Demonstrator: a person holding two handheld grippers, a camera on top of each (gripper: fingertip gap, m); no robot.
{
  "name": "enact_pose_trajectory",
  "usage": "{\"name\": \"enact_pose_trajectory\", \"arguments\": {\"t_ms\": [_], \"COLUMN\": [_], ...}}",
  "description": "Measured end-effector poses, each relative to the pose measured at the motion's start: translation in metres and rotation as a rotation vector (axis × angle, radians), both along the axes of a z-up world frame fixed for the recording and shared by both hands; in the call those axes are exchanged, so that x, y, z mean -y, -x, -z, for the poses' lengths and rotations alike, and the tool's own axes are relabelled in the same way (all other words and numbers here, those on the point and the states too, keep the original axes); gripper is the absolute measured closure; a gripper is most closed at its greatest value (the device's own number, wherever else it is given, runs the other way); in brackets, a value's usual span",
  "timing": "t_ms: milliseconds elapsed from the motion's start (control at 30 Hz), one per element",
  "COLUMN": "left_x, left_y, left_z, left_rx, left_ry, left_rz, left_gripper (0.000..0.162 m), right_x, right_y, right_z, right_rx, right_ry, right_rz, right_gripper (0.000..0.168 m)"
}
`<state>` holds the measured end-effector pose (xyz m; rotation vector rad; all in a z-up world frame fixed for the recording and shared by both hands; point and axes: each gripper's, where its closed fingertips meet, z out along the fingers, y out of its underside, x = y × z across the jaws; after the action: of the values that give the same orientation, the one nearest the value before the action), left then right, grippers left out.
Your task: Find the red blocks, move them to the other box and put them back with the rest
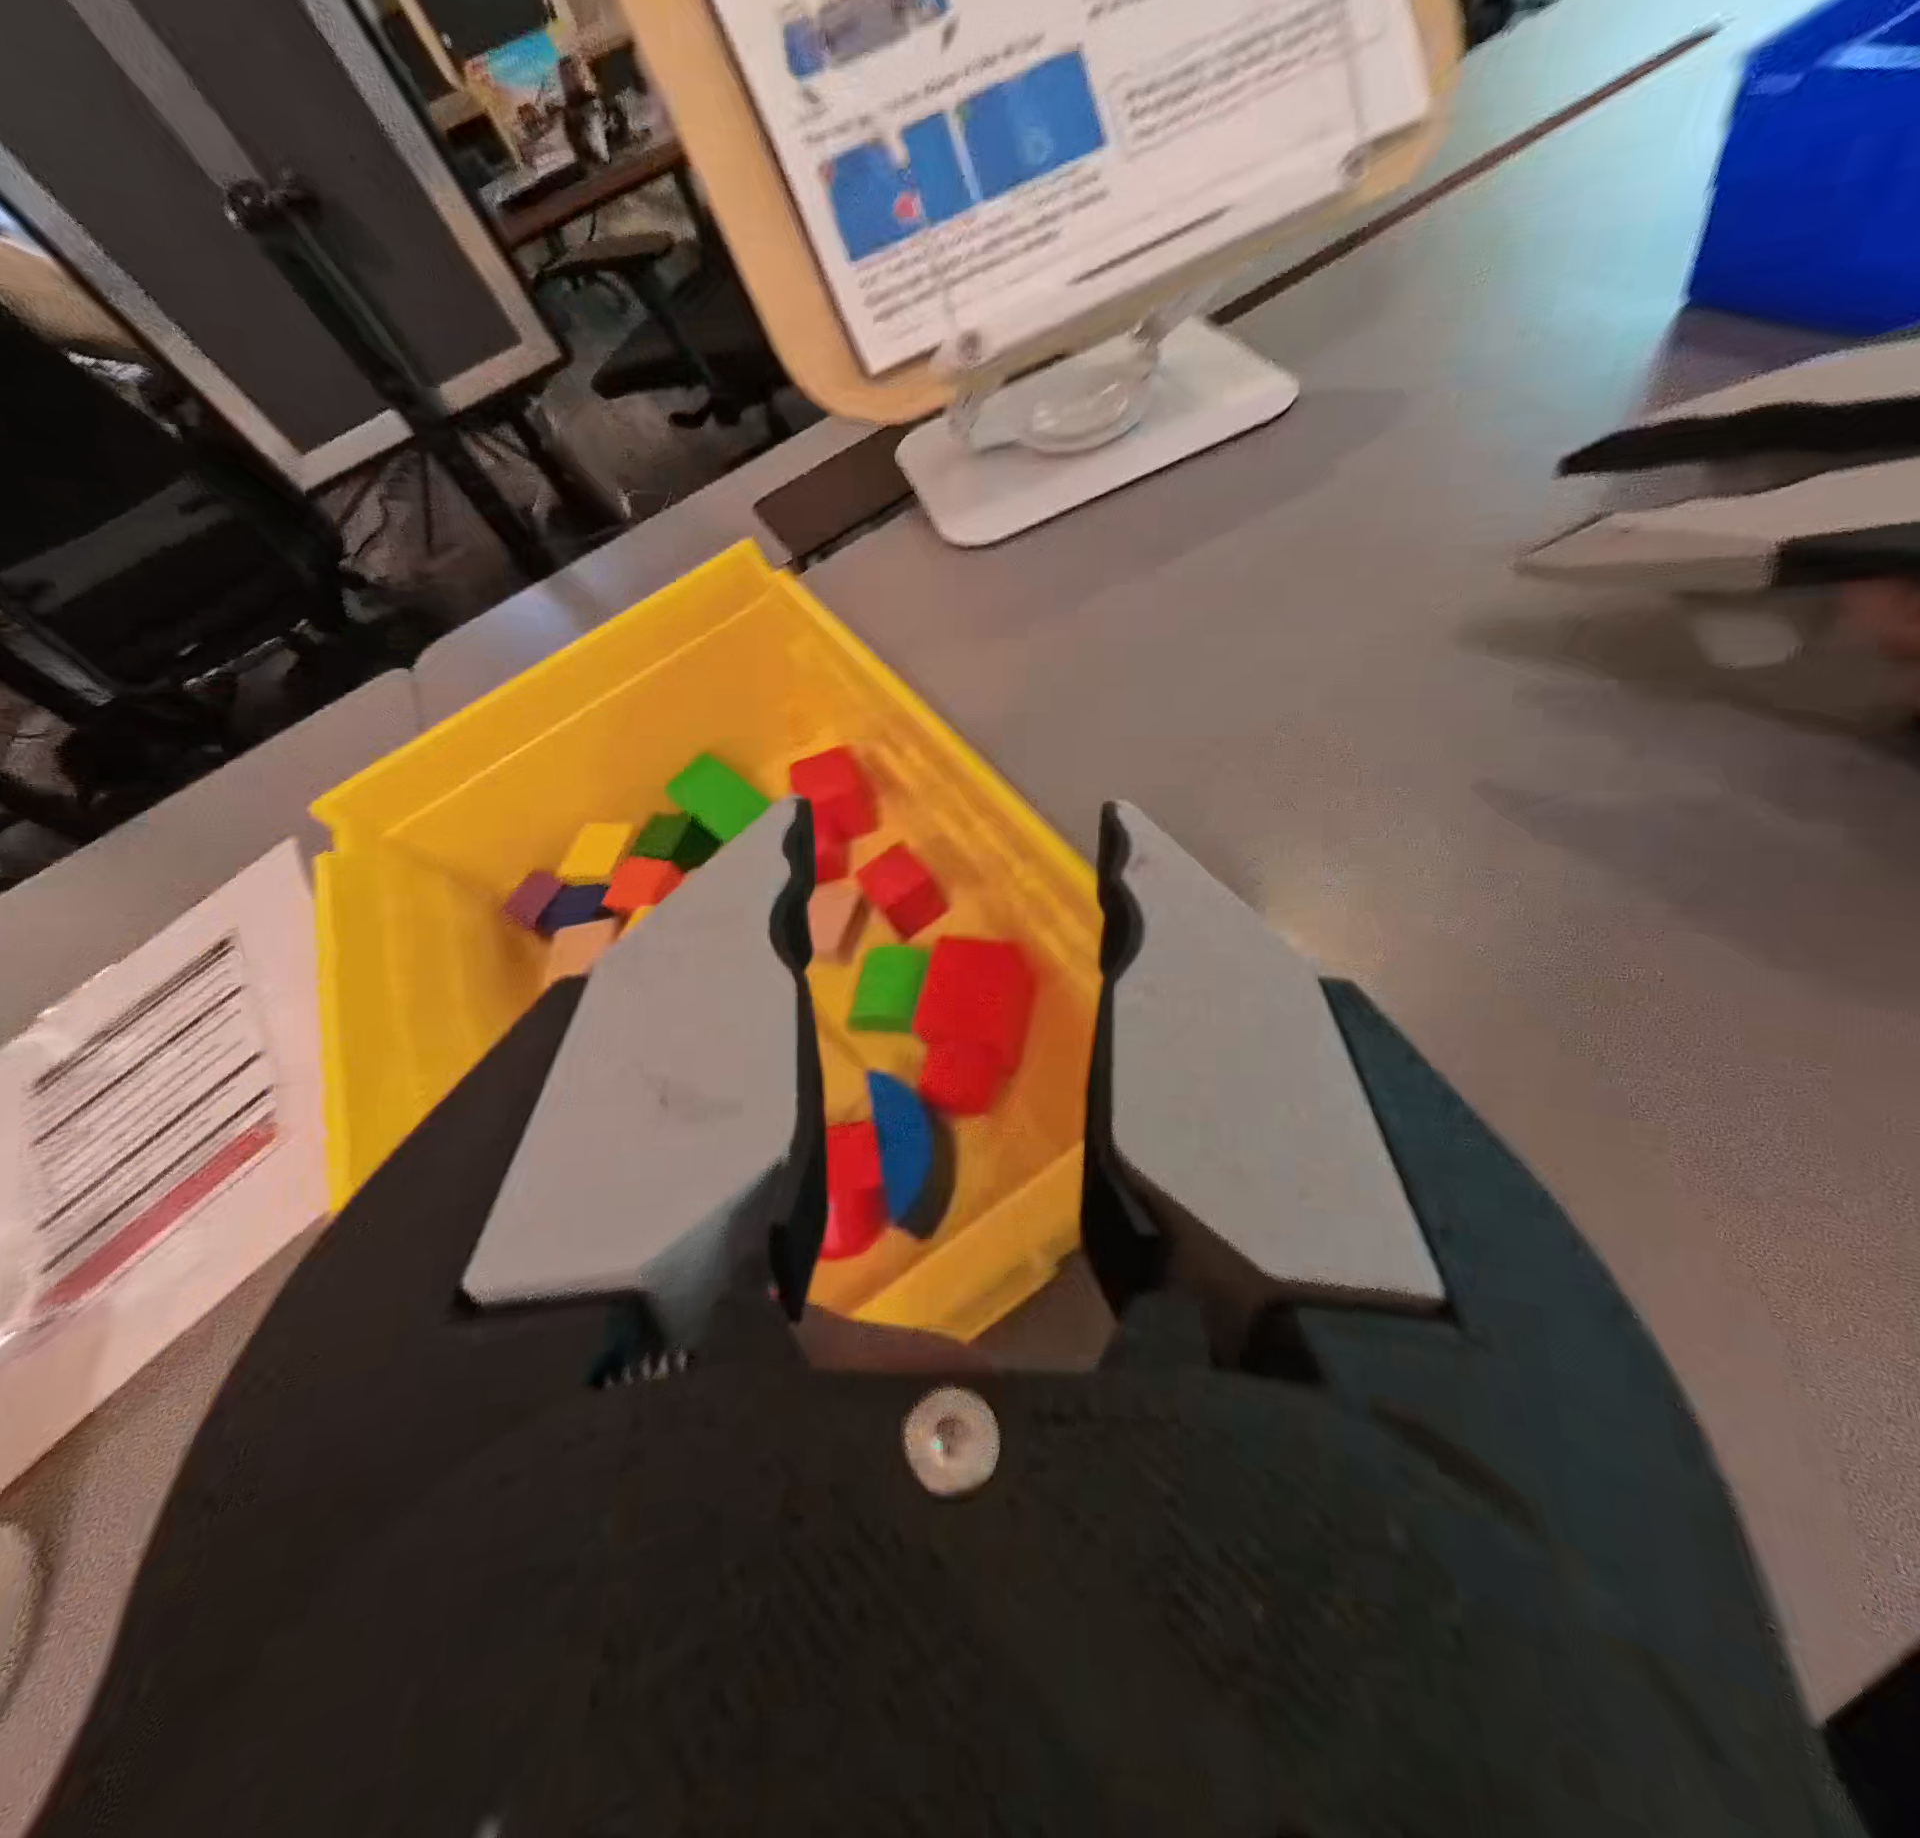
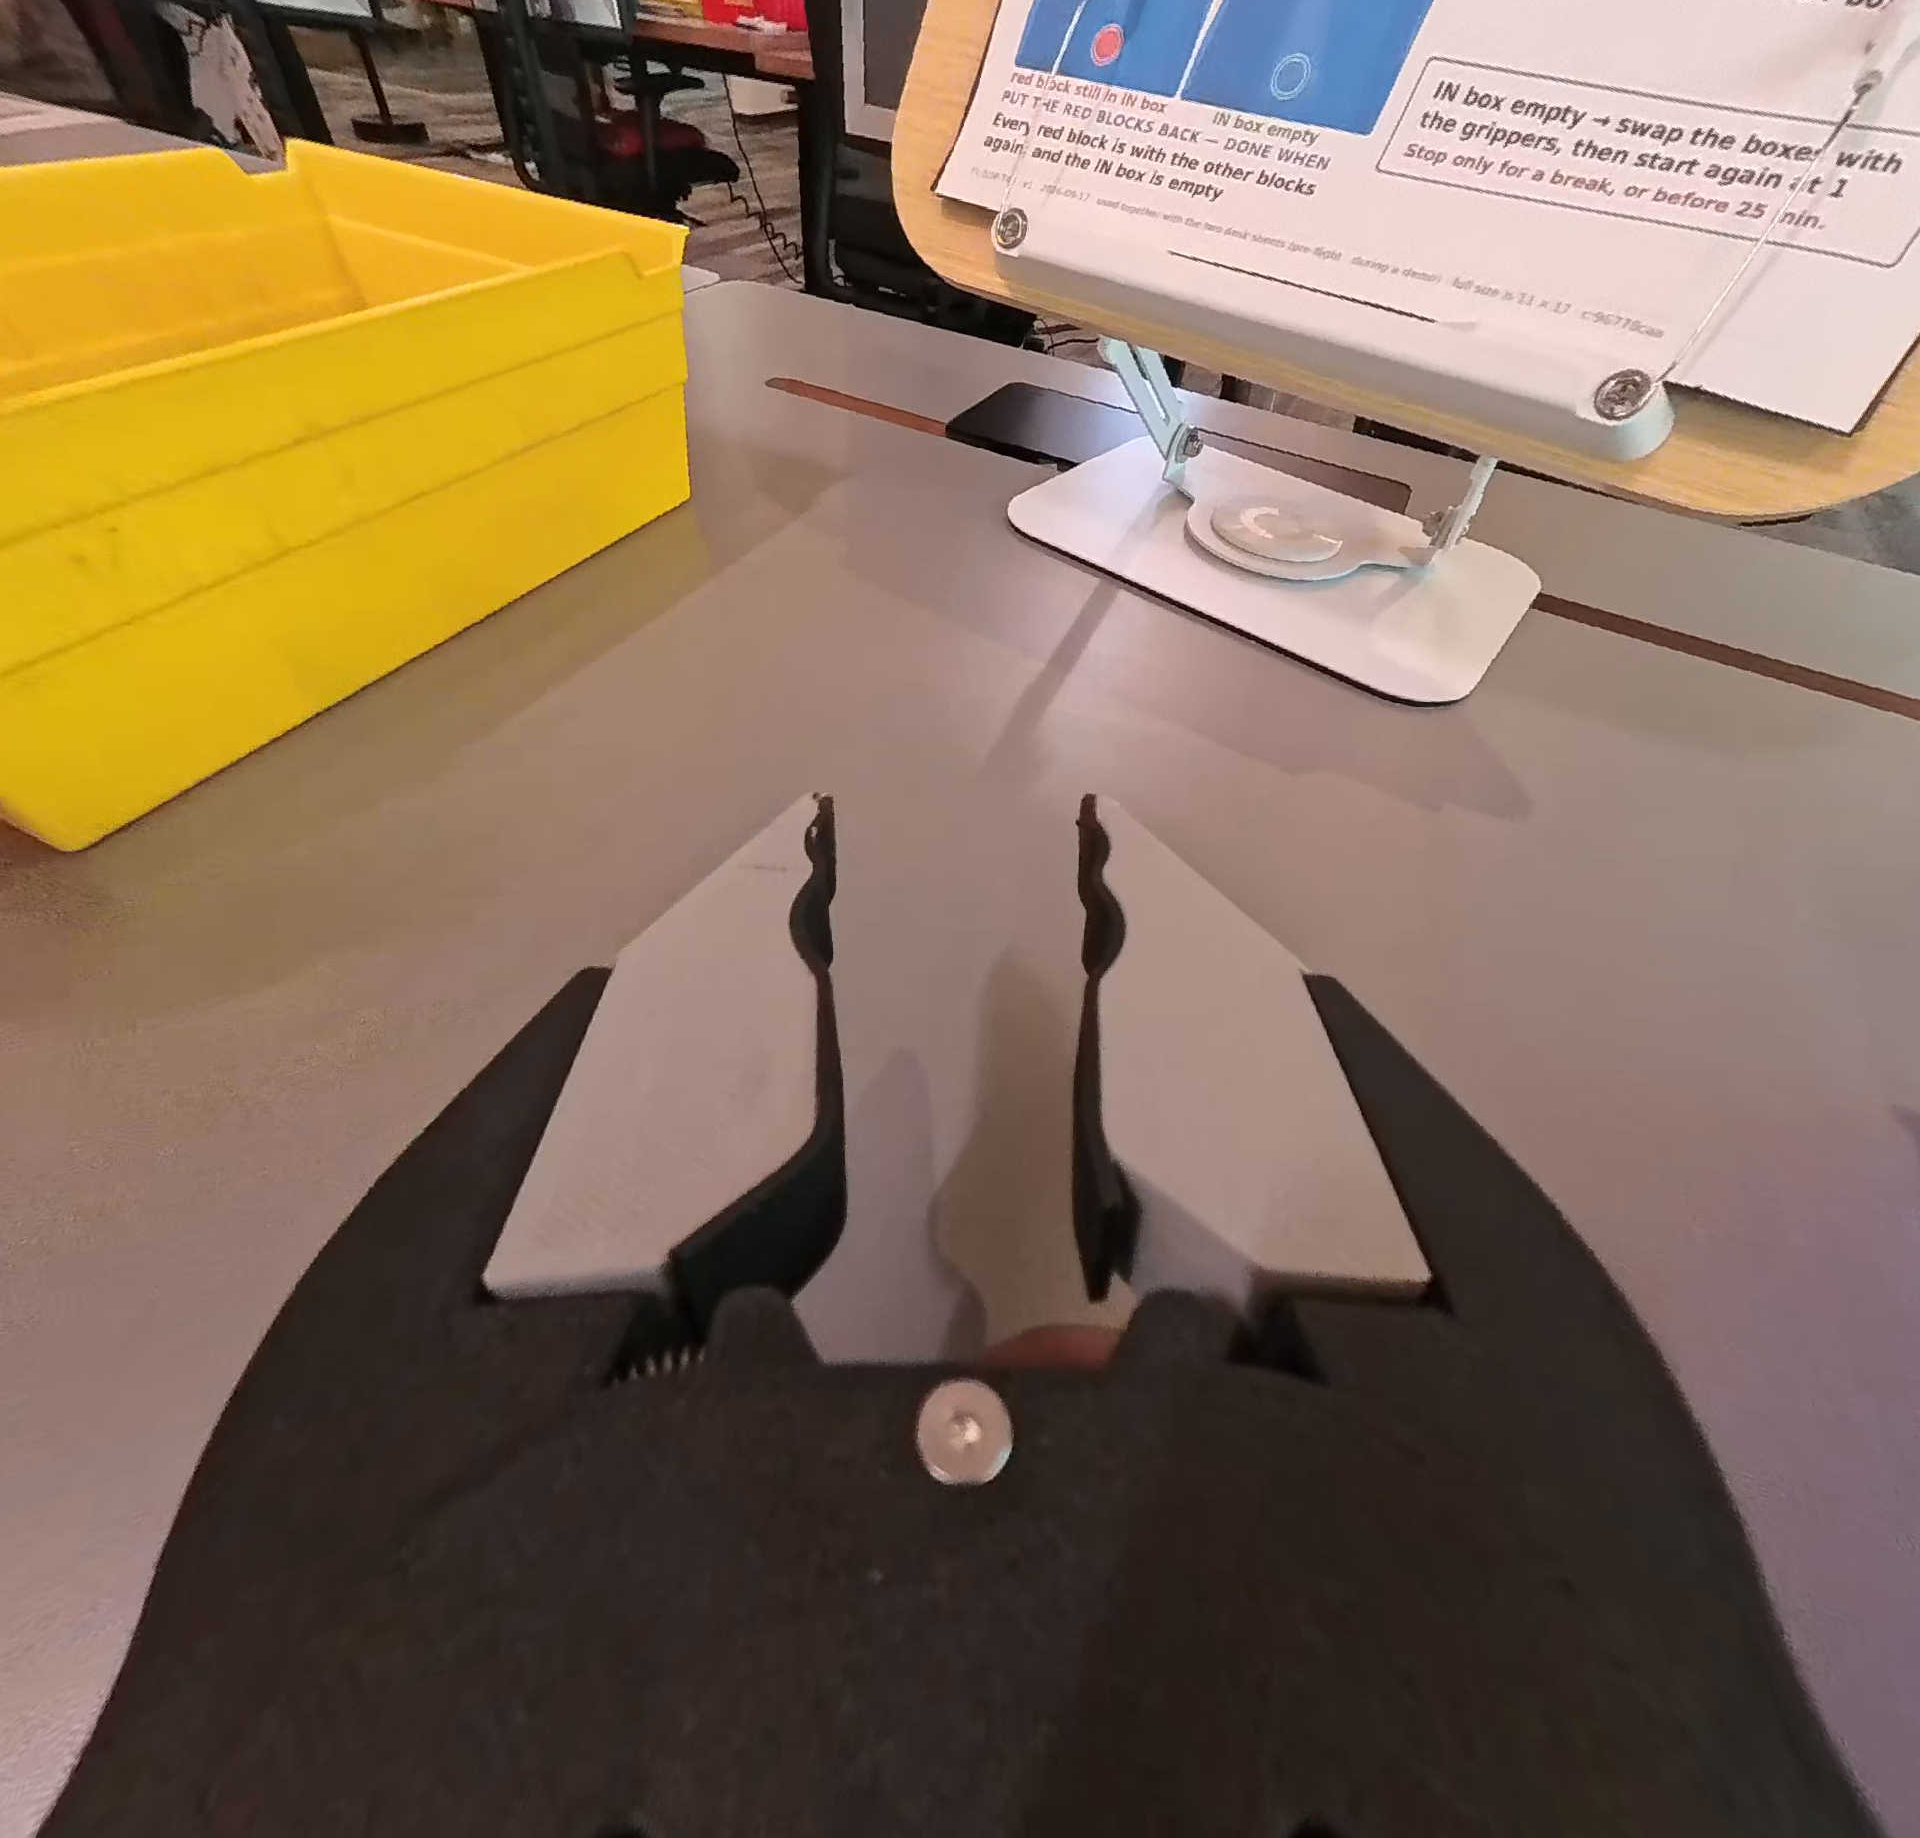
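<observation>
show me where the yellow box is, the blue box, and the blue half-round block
yellow box [image 1: 582,739]: left wrist view, on its far inner wall.
blue box [image 1: 1829,178]: left wrist view, on its side wall at the right edge.
blue half-round block [image 1: 902,1139]: left wrist view, on its flat blue face.

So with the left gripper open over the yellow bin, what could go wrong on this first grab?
1. The red blocks lie tight against a green block and a blue half-round, so the open left gripper may catch a neighbour too.
2. The reds sit near the yellow bin's wall; a finger could hit the rim.
3. The left view is blurred, suggesting fast motion and poor aim.
</observation>
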<state>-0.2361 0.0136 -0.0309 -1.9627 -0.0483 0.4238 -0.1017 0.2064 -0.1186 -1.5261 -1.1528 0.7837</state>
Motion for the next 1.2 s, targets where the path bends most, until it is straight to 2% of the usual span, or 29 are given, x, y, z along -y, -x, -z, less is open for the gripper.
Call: {"name": "enact_pose_trajectory", "arguments": {"t_ms": [100,200,300,400,633,733,867,1067,1200], "left_x": [0.02,0.035,0.051,0.061,0.067,0.06,0.058,0.049,0.04], "left_y": [0.05,0.078,0.1,0.103,0.094,0.087,0.087,0.098,0.116], "left_z": [0.032,0.07,0.096,0.112,0.143,0.144,0.143,0.121,0.09], "left_rx": [0.017,0.088,0.116,0.219,0.351,0.426,0.4,0.281,0.078], "left_ry": [0.25,0.47,0.63,0.706,0.799,0.765,0.756,0.662,0.536], "left_rz": [-0.024,-0.033,-0.106,-0.159,-0.133,-0.105,-0.086,-0.104,-0.163], "left_gripper": [0.108,0.102,0.094,0.088,0.091,0.098,0.099,0.099,0.099], "right_x": [0.002,0.004,0.003,0.003,0.009,0.011,0.012,0.013,0.014], "right_y": [0.001,0.002,0.002,0.002,0.003,0.003,0.003,0.004,0.005], "right_z": [0.002,0.002,0.002,0.002,0.002,0.001,0.001,0.002,0.002], "right_rx": [0.01,0.013,0.01,0.008,0.008,0.005,0.003,0.009,0.01], "right_ry": [-0.001,-0.009,-0.004,0.008,0.001,0.003,0.008,0.001,0.002], "right_rz": [-0.01,-0.019,-0.018,-0.022,-0.046,-0.053,-0.06,-0.067,-0.073], "right_gripper": [0.124,0.125,0.125,0.125,0.126,0.127,0.127,0.128,0.128]}}
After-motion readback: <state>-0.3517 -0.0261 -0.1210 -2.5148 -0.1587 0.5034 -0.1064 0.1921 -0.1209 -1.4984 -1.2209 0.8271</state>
